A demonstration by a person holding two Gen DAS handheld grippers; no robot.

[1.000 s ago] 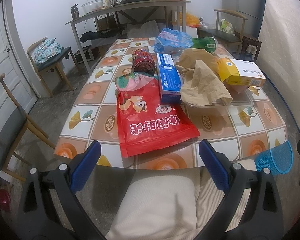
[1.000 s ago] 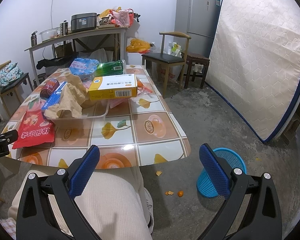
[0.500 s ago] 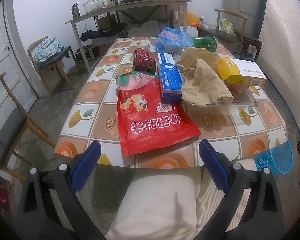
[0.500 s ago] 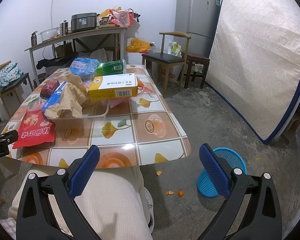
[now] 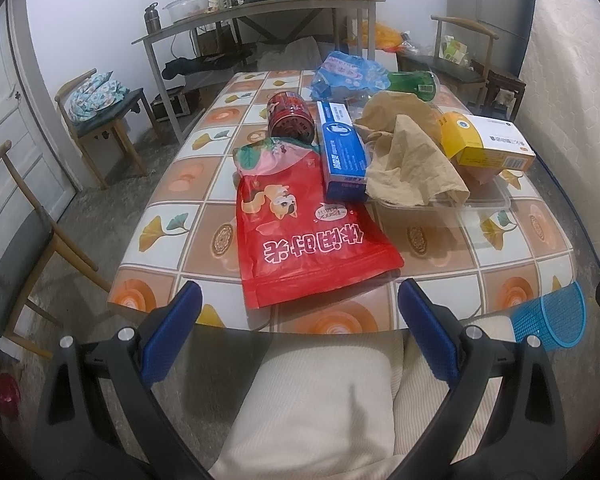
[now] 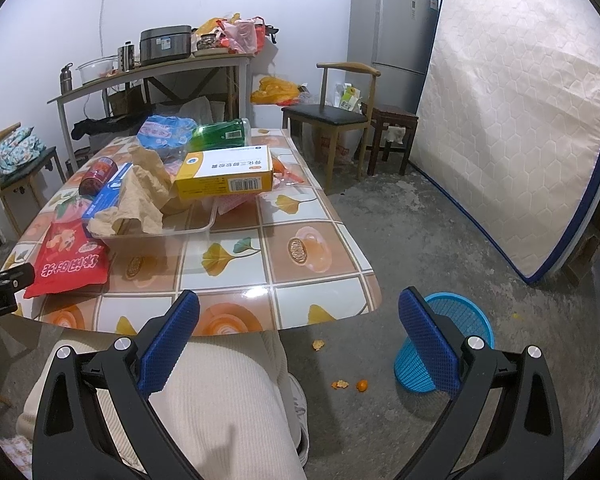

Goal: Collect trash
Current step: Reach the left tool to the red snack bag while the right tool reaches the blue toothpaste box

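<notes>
Trash covers the bench; both grippers, left gripper and right gripper, wait spread wide and empty, so the near red bag looks easiest to grab for the bin.

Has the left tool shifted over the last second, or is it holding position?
Yes, slightly. In the left wrist view the red snack bag and tiled table sit a little higher than before, so the open left tool tipped down slightly.
</notes>
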